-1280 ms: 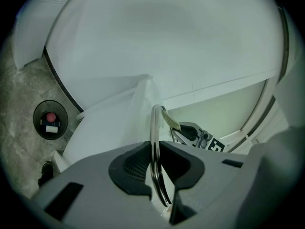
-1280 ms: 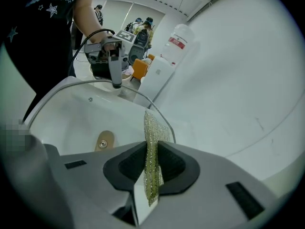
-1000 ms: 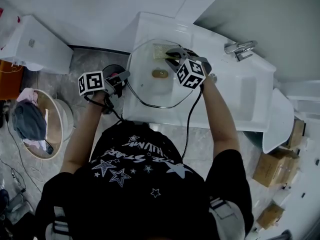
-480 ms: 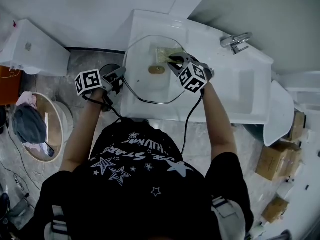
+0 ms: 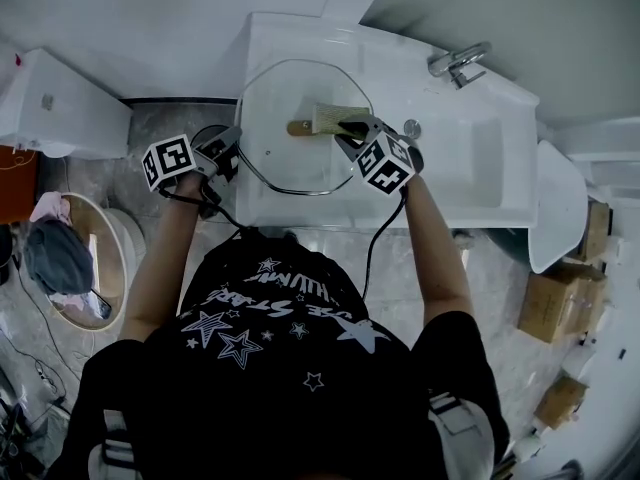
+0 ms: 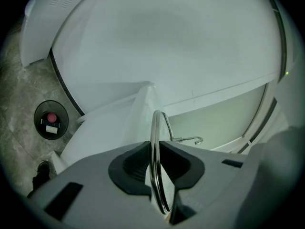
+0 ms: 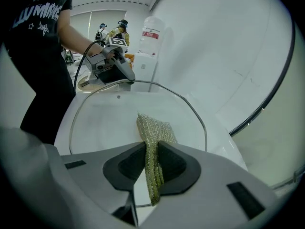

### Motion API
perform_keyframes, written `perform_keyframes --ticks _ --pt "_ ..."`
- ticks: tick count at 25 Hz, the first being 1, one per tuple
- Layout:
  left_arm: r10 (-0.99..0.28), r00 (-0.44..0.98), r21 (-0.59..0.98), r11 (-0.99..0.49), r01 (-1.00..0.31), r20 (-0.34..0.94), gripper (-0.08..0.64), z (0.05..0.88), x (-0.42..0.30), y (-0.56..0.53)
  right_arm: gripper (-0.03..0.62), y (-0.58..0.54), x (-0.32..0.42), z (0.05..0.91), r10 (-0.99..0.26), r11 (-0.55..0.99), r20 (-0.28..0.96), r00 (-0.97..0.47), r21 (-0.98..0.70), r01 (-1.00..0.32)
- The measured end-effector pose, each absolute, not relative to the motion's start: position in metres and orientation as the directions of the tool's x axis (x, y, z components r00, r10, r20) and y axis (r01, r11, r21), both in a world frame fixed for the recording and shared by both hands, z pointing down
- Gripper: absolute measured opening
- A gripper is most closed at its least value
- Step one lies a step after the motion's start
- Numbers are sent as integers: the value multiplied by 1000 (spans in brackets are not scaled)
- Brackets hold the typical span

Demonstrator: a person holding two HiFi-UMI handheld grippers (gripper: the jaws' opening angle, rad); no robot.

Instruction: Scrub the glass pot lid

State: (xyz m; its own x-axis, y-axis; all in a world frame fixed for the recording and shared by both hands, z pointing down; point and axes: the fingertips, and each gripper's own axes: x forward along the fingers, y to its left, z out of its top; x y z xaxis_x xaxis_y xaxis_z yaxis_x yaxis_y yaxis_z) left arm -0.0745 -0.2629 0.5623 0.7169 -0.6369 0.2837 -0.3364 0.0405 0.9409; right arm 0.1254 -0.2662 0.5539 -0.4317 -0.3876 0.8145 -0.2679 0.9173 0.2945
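The round glass pot lid (image 5: 290, 173) lies over the left end of the white sink unit, its brown knob (image 5: 300, 128) near the middle. My left gripper (image 5: 228, 153) is shut on the lid's left rim. In the left gripper view the metal rim (image 6: 155, 128) stands pinched between the dark pads of that gripper (image 6: 157, 149). My right gripper (image 5: 350, 133) is shut on a yellow-green scrub pad (image 5: 335, 118) that rests on the glass just right of the knob. In the right gripper view the pad (image 7: 155, 132) hangs from the right gripper (image 7: 151, 159) onto the lid (image 7: 105, 123).
A chrome faucet (image 5: 455, 65) stands at the back of the sink basin (image 5: 470, 158) to the right. A white unit (image 5: 50, 103) and a round bin with cloth (image 5: 60, 258) are on the left. Cardboard boxes (image 5: 555, 308) sit at the right. A floor drain (image 6: 51, 120) is below.
My right gripper has drawn the scrub pad across the glass from the lid's far edge toward the person and the knob. The left gripper keeps its hold on the rim.
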Motion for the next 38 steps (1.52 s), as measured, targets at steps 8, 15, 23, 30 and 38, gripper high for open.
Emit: perform_keyframes --ticks 8,15,23,30,38 --pt "-641 709 934 39 -354 295 66 564 -75 -261 71 -232 121 550 -359 903 822 -443 185 -388" --pt "-650 695 929 46 -367 307 66 564 -76 -261 71 -205 106 542 -335 870 794 -508 54 -490" --pt "-658 684 928 63 -368 316 66 566 -75 -259 72 -178 94 540 -310 852 764 -566 -40 -521" --pt "-661 675 923 72 -377 328 66 567 -73 -262 71 -160 73 522 -198 838 666 -719 -266 -477" --pt "-651 684 923 71 -378 330 66 567 -72 -259 71 -172 78 499 -251 801 557 -792 -340 -492"
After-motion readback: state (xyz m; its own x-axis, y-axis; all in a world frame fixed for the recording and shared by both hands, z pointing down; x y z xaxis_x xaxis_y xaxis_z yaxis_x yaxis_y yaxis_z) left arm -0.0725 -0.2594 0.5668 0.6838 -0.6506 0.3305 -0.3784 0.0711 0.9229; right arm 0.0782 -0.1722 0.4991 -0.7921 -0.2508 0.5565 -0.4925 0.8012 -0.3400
